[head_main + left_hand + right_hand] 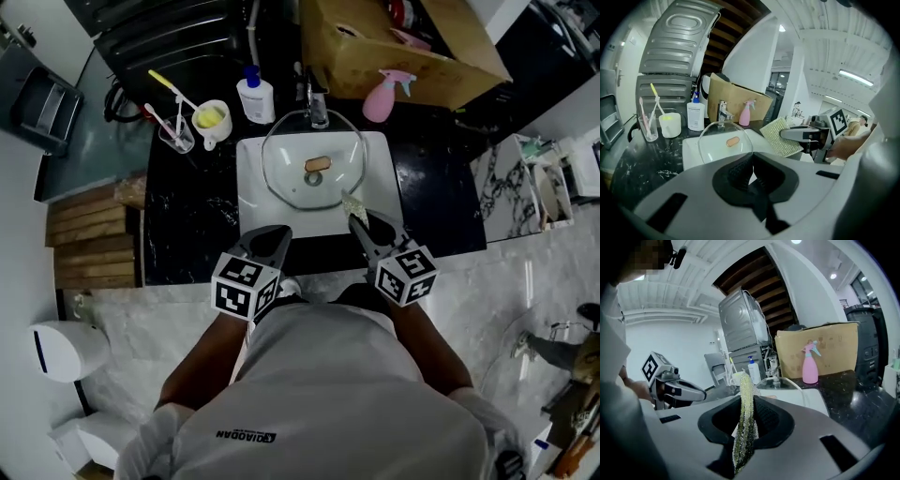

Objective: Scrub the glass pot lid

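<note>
1. We've got the glass pot lid (281, 178) sitting knob-up in the white sink (246, 216), just ahead of both grippers
2. Our right gripper (362, 221) is clamped on the scouring pad (743, 399), held edge-on, while our left gripper (277, 231) is closed on nothing
3. We reckon that lid is heavy, rigid, slick when wet and breakable, so we'd steady it by the knob (318, 164) or the rim

From my remote seat, the head view reads evenly lit and sharp, the white square sink (249, 199) brightest against the glossy black marble counter (187, 216). Both gripper views bend toward dark rims, and a long white ceiling strip light (855, 78) glares overhead.
</note>
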`<state>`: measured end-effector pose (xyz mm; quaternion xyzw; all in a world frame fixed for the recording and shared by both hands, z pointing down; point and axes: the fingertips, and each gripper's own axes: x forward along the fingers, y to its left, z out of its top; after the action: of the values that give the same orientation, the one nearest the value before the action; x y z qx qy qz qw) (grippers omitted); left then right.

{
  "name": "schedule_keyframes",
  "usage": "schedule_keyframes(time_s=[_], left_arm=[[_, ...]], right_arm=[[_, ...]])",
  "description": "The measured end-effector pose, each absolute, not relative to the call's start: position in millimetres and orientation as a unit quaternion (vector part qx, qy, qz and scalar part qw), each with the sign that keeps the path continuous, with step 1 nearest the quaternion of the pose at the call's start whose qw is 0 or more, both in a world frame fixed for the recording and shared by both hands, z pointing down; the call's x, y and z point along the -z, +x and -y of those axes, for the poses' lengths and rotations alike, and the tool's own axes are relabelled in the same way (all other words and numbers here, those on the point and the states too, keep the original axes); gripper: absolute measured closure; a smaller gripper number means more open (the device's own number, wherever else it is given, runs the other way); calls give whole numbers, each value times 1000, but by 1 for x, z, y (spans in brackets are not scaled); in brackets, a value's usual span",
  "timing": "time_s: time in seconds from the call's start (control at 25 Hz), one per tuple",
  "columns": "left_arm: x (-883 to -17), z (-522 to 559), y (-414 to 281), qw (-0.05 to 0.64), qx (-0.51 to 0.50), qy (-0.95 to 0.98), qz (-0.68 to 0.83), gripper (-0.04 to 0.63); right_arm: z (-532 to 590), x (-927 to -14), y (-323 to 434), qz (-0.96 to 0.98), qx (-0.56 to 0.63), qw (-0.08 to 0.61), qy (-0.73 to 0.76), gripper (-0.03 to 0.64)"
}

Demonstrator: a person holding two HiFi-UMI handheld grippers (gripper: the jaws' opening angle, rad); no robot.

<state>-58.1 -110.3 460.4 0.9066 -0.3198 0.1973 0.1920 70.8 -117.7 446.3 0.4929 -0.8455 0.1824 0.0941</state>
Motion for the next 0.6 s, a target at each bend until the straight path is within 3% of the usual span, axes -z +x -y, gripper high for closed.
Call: schedule_keyframes(time_s=[0.6], left_arm=[[-466, 150, -89, 198, -170, 901, 346, 580]], right_arm=[[182, -479, 65, 828, -203, 157, 499, 537]])
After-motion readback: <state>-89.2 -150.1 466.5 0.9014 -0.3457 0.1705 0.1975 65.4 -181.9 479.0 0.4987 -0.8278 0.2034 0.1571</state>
